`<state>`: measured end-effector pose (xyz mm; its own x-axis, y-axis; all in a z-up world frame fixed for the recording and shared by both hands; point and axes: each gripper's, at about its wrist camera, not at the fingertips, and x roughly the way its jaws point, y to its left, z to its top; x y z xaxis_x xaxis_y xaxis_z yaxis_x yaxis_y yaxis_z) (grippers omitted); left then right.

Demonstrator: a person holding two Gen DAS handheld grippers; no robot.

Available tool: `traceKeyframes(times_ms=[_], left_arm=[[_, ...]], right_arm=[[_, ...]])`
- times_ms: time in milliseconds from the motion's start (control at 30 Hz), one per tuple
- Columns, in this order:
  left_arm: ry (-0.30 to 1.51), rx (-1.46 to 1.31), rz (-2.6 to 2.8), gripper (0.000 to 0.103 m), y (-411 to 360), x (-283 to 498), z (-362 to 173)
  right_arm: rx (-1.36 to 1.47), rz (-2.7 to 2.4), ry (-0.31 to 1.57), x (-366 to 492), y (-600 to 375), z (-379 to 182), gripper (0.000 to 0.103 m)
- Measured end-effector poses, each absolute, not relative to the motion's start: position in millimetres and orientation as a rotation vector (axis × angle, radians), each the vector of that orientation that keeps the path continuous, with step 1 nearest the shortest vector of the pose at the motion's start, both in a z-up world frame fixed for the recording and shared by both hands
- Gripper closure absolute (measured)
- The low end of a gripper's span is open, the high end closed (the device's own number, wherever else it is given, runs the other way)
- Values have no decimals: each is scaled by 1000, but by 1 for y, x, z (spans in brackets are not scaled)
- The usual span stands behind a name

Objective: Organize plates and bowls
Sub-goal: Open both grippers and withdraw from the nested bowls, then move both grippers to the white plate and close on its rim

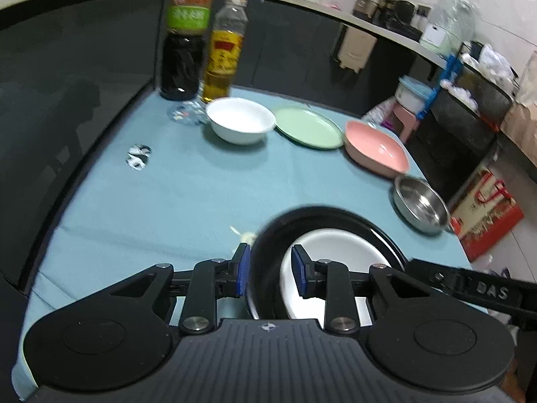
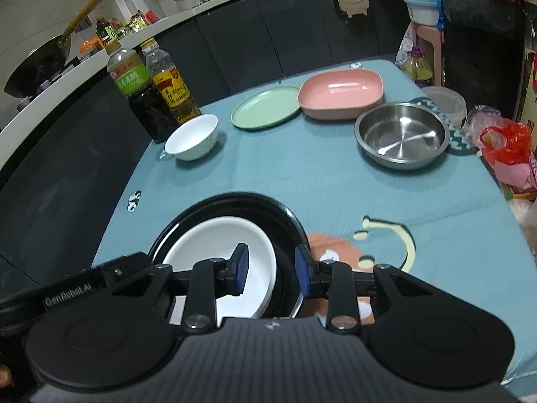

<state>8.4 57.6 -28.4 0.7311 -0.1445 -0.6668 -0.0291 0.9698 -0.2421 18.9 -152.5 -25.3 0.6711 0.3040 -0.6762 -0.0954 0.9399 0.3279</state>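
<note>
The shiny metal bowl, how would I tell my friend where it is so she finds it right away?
Look at the table with the blue-green cloth and follow the row of dishes along its far side. Past the round pale green plate and the squarish pink dish, nearer the right edge, sits the round stainless steel bowl. It is the only shiny, mirror-like dish; the others are matte coloured or white.

The worktop (image 2: 302, 181) is covered by a teal cloth with a cartoon print at its near right. Near the front edge sits a black plate (image 2: 235, 208) carrying a white plate (image 2: 208, 245). At the far left stand a dark soy sauce bottle (image 2: 141, 100) and an oil bottle (image 2: 171, 90), a white bowl (image 2: 192, 137) just before them. Rightwards along the far side lie a green plate (image 2: 265, 106), a pink square dish (image 2: 340, 94) and a steel bowl (image 2: 402, 134).
</note>
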Motion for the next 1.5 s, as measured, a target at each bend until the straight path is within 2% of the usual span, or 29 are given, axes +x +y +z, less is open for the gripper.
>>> traceKeyframes(times_ms=[700, 1333, 1500], left_arm=[[730, -271, 58, 77, 102, 96, -24], [686, -304, 92, 73, 128, 193, -43], [704, -296, 104, 73, 128, 213, -52]], right_arm=[[171, 273, 814, 99, -123, -1, 74], [196, 363, 876, 190, -91, -13, 74], [216, 353, 893, 218, -84, -16, 69]])
